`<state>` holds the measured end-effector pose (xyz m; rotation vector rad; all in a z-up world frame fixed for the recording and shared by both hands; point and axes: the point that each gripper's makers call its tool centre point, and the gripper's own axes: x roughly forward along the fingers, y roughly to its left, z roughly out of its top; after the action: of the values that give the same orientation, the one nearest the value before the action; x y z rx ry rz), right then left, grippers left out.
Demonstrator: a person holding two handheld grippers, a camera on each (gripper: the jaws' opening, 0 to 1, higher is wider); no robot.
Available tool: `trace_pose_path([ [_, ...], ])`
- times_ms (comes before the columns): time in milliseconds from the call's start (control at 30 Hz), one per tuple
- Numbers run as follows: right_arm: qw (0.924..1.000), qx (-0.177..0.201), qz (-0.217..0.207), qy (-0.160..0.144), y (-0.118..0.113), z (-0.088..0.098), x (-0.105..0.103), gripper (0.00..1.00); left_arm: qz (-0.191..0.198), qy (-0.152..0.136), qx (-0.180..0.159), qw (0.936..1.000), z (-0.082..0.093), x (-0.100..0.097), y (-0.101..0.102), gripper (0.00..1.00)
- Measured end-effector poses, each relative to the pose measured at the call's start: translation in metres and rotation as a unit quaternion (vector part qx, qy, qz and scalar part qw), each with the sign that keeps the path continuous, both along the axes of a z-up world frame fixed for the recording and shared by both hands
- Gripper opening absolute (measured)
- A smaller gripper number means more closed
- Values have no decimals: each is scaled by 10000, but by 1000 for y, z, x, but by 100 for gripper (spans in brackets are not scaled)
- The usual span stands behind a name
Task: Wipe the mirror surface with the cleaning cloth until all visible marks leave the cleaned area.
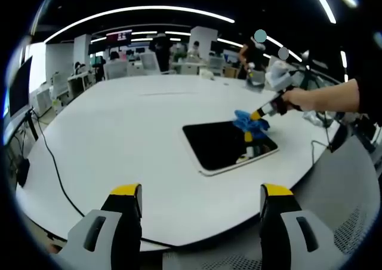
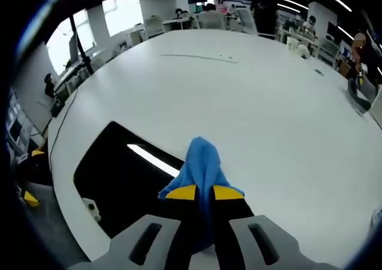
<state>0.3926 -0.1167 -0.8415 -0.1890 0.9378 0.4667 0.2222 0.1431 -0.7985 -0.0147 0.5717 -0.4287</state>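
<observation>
Ceiling strip lights (image 1: 149, 10) are lighting the white table (image 1: 119, 132) evenly and glaring off the mirror (image 2: 149, 159), while fisheye distortion is bending and blurring the edges.

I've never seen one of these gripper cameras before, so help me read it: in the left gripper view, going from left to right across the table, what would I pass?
Black cable trailing over the white table → dark mirror → blue cleaning cloth on the mirror's right part → right gripper clamping the cloth → the person's hand.
</observation>
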Motion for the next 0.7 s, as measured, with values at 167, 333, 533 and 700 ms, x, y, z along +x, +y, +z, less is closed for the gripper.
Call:
trace_pose_path([
  [167, 10000, -41, 45, 36, 4, -3, -1, 3, -4, -13, -11, 10000, 0, 0, 0, 81],
  [333, 9999, 35, -21, 104, 7, -3, -2, 3, -2, -43, -16, 10000, 1, 1, 0, 81],
  [533, 9999, 39, -12, 127, 12, -3, -3, 3, -23, -66, -24, 10000, 2, 1, -1, 81],
  [700, 9998, 107, -51, 184, 16, -3, -4, 3, 25, -74, 20, 10000, 1, 1, 1, 82],
])
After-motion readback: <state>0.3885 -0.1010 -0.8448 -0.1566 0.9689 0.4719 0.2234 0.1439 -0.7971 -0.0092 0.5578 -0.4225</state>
